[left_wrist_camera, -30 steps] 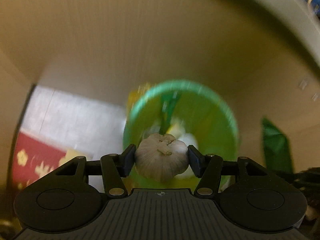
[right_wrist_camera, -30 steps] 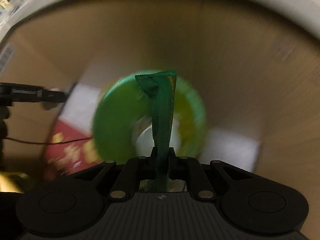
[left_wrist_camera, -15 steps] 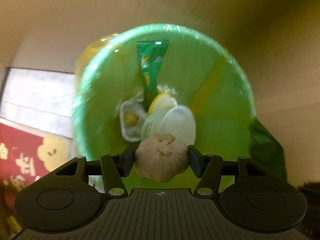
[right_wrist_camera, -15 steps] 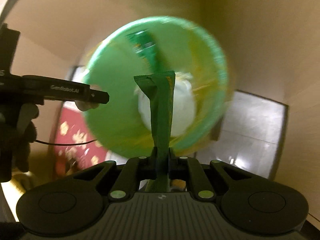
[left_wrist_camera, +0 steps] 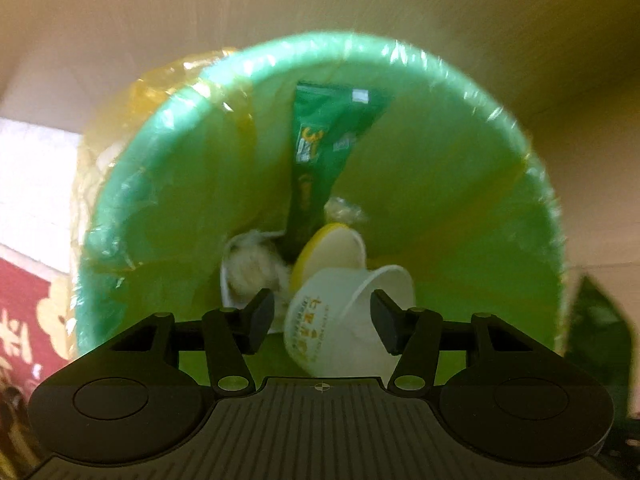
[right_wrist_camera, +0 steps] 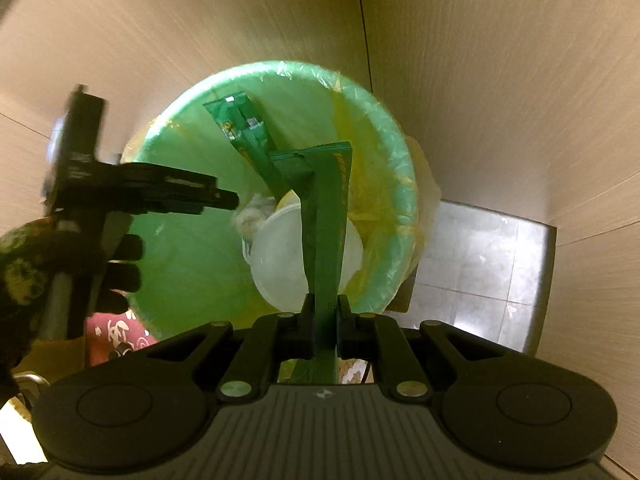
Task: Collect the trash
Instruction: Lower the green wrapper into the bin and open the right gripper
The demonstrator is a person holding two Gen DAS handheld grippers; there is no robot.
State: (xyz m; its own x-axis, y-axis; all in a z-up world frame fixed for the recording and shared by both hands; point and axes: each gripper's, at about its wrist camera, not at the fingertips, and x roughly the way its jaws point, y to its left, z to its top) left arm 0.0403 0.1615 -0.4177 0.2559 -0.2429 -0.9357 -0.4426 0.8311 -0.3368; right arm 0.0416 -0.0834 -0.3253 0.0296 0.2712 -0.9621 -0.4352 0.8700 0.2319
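A green bin (left_wrist_camera: 460,168) lined with a thin plastic bag fills the left wrist view and holds a green wrapper (left_wrist_camera: 320,160), a white paper cup (left_wrist_camera: 336,328), a yellow-rimmed lid (left_wrist_camera: 332,252) and a pale crumpled lump (left_wrist_camera: 248,268). My left gripper (left_wrist_camera: 322,316) is open and empty over the bin. The garlic is not in view. My right gripper (right_wrist_camera: 323,320) is shut on a long green wrapper (right_wrist_camera: 326,224) held upright above the bin (right_wrist_camera: 192,240). The left gripper (right_wrist_camera: 216,200) also shows in the right wrist view, over the bin's left side.
Beige cabinet panels (right_wrist_camera: 500,80) surround the bin. Grey floor tiles (right_wrist_camera: 480,272) lie to its right. A red patterned mat (left_wrist_camera: 24,320) lies at its left. A gloved hand (right_wrist_camera: 28,276) holds the left gripper's handle.
My left gripper opened and the garlic it held is gone from its jaws. Both grippers moved closer over the bin. The right gripper still holds the green wrapper.
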